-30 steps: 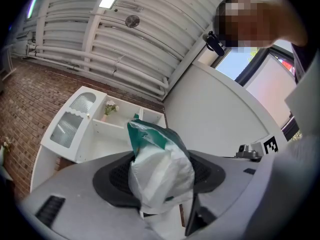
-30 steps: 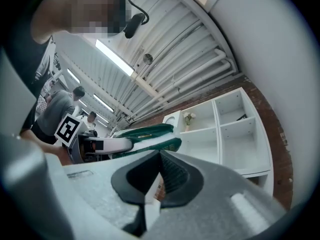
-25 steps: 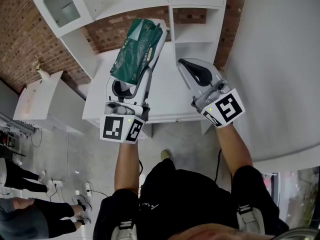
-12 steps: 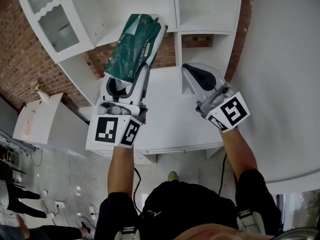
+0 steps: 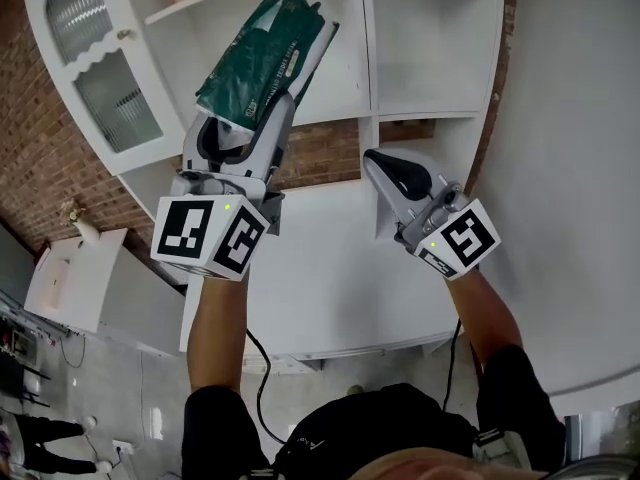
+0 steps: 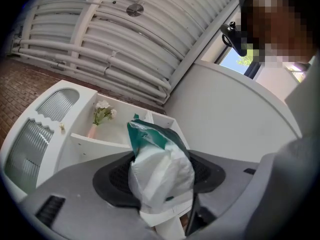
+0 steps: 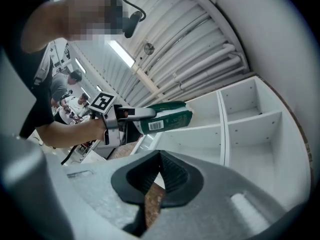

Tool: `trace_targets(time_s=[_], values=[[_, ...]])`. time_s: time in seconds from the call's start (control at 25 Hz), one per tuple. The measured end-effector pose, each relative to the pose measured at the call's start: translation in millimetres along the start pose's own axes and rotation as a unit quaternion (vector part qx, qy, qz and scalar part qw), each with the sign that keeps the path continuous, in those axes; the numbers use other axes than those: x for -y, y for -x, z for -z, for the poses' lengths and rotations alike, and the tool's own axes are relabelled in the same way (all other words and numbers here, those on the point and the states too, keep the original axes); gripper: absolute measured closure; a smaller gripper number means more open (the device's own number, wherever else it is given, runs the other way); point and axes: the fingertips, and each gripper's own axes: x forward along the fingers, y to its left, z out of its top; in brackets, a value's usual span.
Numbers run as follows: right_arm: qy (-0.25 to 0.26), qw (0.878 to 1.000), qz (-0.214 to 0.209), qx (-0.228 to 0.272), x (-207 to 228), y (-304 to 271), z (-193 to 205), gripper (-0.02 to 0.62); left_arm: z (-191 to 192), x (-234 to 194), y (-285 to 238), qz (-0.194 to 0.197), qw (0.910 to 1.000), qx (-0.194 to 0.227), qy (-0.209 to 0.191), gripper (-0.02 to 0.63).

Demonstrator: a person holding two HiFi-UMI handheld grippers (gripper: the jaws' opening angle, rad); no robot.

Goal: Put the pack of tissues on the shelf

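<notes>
The pack of tissues [image 5: 255, 68] is green on top and white underneath. My left gripper [image 5: 290, 56] is shut on it and holds it up, tilted, in front of the upper left compartment of the white shelf unit [image 5: 330, 116]. In the left gripper view the pack [image 6: 160, 169] fills the gap between the dark pads, and the shelf [image 6: 95, 141] lies beyond it. My right gripper [image 5: 385, 163] hangs lower, over the counter, shut and empty. From the right gripper view the pack [image 7: 167, 118] shows level with a shelf board [image 7: 200, 129].
A pink vase of white flowers [image 6: 100, 116] stands on the shelf left of the pack. A glass-door cabinet [image 5: 100, 88] flanks the shelves on the left, and brick wall [image 5: 40, 168] shows behind it. Below lies a white countertop [image 5: 320, 288]. A white wall [image 5: 580, 168] closes the right side.
My left gripper has lifted the pack from above the counter up to the shelf compartments. The right gripper has stayed shut beside it.
</notes>
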Motion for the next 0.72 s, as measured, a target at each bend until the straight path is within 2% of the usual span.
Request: trace_targets(time_s=[0.16, 0.36, 0.72], values=[[0.012, 1.0, -0.011, 0.007, 14.0, -12.2, -2.0, 0.595, -10.1, -17.3, -25.3, 0.007, 0.9998, 0.008, 0.015, 0.342], [0.028, 0.999, -0.03, 0.024, 36.8, -18.1, -6.4, 0.594, -16.7, -34.2, -56.4, -0.013, 0.9996, 0.005, 0.026, 0.342], [0.052, 0.995, -0.072, 0.05, 94.4, -19.8, -10.4, 0.594, -30.4, -54.1, -124.8, -0.06, 0.998, -0.016, -0.009, 0.342]])
